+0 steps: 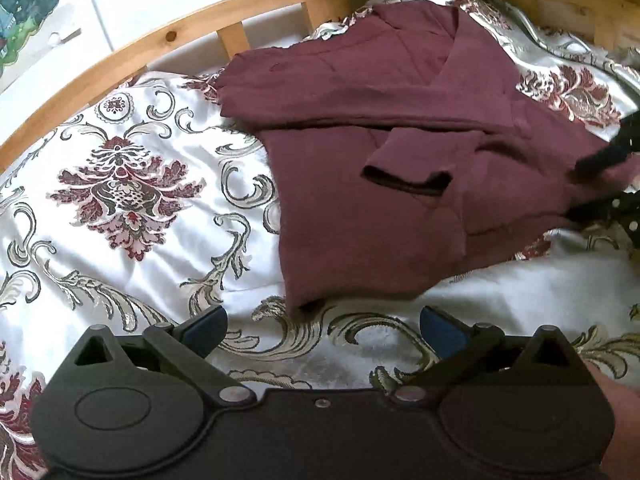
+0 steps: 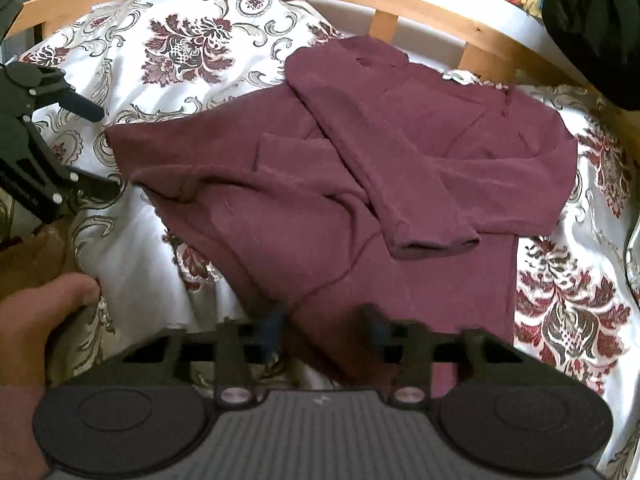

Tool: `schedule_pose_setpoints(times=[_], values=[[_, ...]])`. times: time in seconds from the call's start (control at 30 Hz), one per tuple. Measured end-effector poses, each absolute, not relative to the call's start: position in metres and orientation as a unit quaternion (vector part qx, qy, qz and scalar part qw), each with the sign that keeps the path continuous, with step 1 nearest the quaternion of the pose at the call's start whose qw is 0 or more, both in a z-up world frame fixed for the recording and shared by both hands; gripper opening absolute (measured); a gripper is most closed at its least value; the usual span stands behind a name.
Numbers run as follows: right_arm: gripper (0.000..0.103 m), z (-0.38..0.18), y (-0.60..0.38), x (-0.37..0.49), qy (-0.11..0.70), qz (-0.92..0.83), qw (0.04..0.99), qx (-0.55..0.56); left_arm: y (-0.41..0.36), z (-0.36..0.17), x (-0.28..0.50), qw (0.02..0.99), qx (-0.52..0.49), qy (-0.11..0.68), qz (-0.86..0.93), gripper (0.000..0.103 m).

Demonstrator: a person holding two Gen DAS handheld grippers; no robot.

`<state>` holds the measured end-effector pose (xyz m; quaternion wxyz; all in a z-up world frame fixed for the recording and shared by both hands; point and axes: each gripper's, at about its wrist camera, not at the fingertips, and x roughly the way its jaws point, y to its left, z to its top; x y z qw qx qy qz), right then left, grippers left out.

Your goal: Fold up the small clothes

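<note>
left gripper [image 1: 322, 330] hangs with jaws wide apart, nothing between them, just short of the near hem of the maroon top [image 1: 384, 184]. right gripper [image 2: 326, 330] has its blue-padded fingers [image 2: 270, 328] drawn in around the top's near edge; blur hides whether the pads actually press the cloth, cannot tell. top lies flat on the floral bedspread [image 1: 120, 184], both sleeves crossed over its body, one cuff [image 2: 436, 246] pointing toward the right gripper. wooden bed frame [image 1: 168, 36] curves along the far side.
</note>
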<state>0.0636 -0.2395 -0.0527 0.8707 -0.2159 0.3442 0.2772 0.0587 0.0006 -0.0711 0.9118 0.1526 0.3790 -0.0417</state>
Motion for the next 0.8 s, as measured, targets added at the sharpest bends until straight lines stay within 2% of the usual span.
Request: schedule_pose_setpoints(times=[0.07,0.27,0.33,0.53,0.67,0.73,0.8], values=[[0.015,-0.050,-0.244,0.060,0.344,0.265,0.875,-0.212,0.000,-0.069,0.058,0.913,0.156,0.374,-0.048,0.102],[0.012,-0.023,-0.260,0.046,0.316,0.242,0.898,-0.188,-0.009,-0.067,0.053,0.911,0.189,0.361,-0.073,0.102],[0.007,-0.019,-0.266,0.044,0.319,0.235,0.901,-0.174,-0.014,-0.068,0.052,0.908,0.204,0.358,-0.080,0.102],[0.006,-0.020,-0.283,0.047,0.343,0.210,0.901,-0.162,-0.023,-0.077,0.060,0.894,0.237,0.373,-0.070,0.102],[0.007,-0.020,-0.293,0.044,0.346,0.189,0.898,-0.196,-0.021,-0.074,0.066,0.895,0.223,0.381,-0.068,0.102],[0.014,-0.021,-0.302,0.041,0.349,0.187,0.893,-0.215,-0.019,-0.070,0.066,0.898,0.205,0.380,-0.077,0.102],[0.044,-0.026,-0.311,0.040,0.358,0.175,0.888,-0.229,-0.015,-0.066,0.067,0.902,0.178,0.382,-0.091,0.102]])
